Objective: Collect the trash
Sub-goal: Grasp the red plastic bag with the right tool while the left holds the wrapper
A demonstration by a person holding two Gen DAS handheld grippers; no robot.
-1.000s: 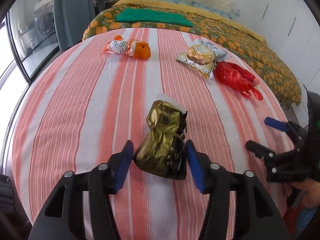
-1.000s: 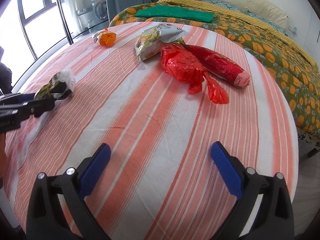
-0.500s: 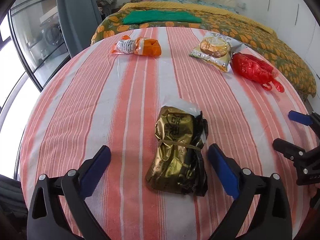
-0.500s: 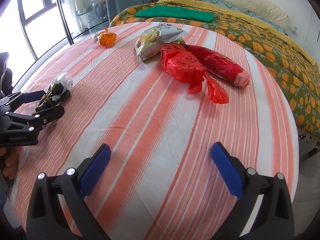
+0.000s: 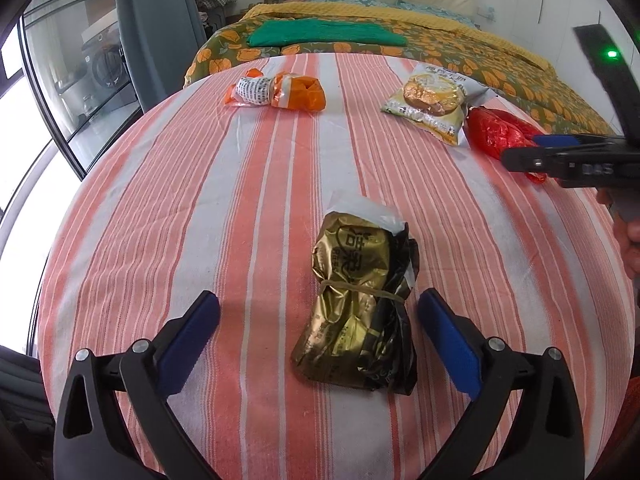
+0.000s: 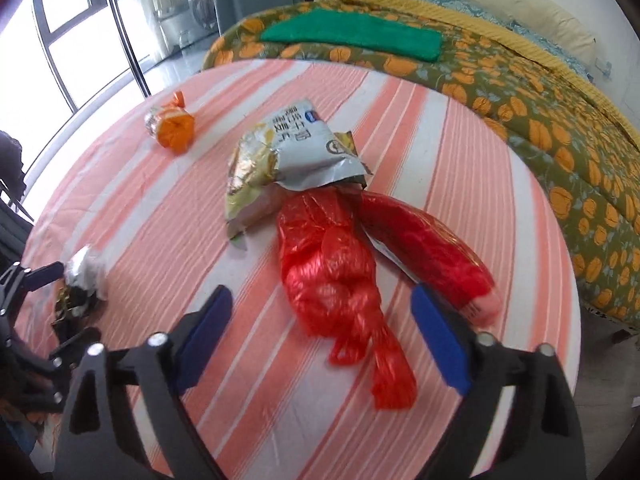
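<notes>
The left tool (image 5: pixel 320 340) is wide open, the gold packet (image 5: pixel 360 312) lying loose on the counter (image 5: pixel 160 208). The right tool (image 6: pixel 320 332), just narrowing, probably straddles the red bag (image 6: pixel 332 272) untouched; lower it around the bag's bulk, then squeeze.

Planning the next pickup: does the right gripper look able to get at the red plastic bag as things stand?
Probably yes. The right gripper is open, its fingers straddling the red plastic bag without touching it. Nothing lies on top; only the red sausage pack sits close alongside.
</notes>
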